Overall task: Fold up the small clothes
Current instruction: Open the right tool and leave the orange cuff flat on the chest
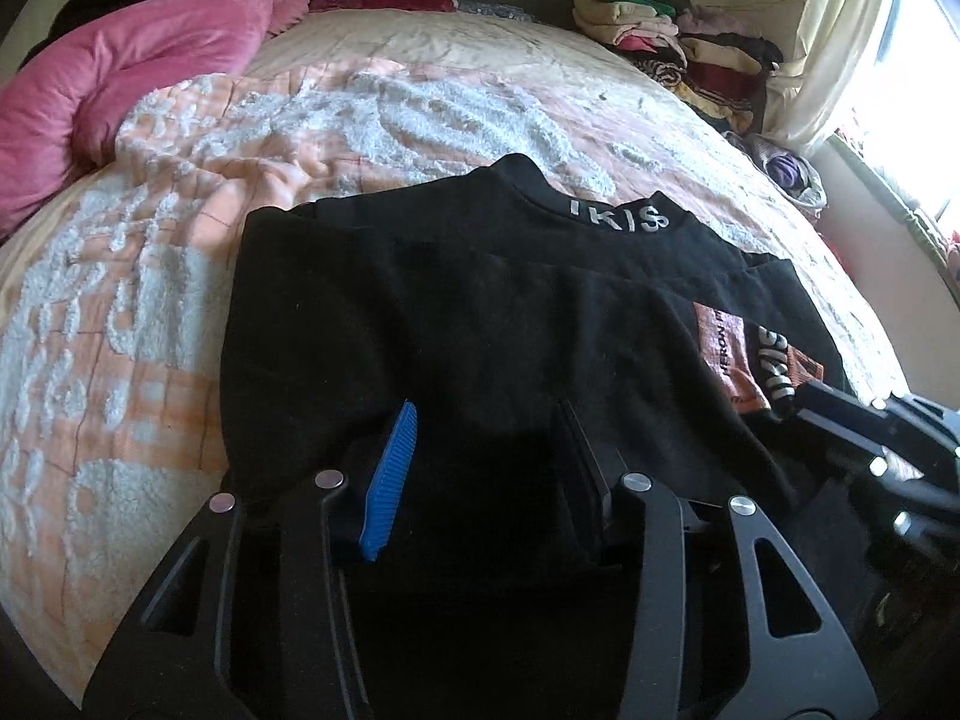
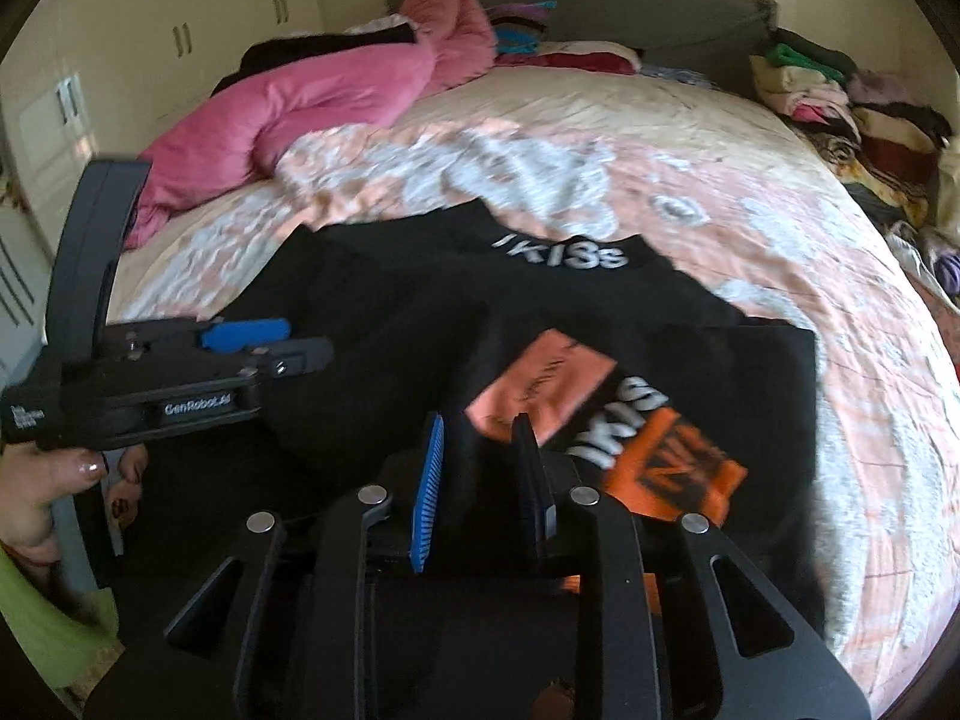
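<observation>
A: Starting at the fingers. The left gripper (image 1: 489, 468) is sitting low over the near edge of the black top (image 1: 456, 312), its blue pad (image 1: 390, 480) and the dark one standing apart with black cloth bunched in the gap. Whether the pads are actually pressing on that cloth, I cannot tell; it is black on black there.

B: Noting the same for the right gripper (image 2: 480, 480). Its jaws are standing partly apart, cloth lying between them near the orange patch (image 2: 672, 468), and the pads are not visibly pinching anything. The picture is smearing, so I am reading it as loosened, not clamped.

A: Moving outward. The top is lying on the bedspread (image 1: 120, 330), collar and its white lettering (image 1: 618, 219) at the far side, the bottom part nearest us. One side looks doubled over the body already, putting the orange print face up on the right.

B: So I am judging the fold as partway: sides seemingly brought in, the bottom-to-collar fold not yet made. A hand (image 2: 54, 480) is holding the left tool at the frame's left edge.

A: Further out, the pink blanket (image 1: 120, 72) is heaped at the left, and piles of clothes (image 1: 678, 42) are waiting by the window, sorted or not I cannot say.
</observation>
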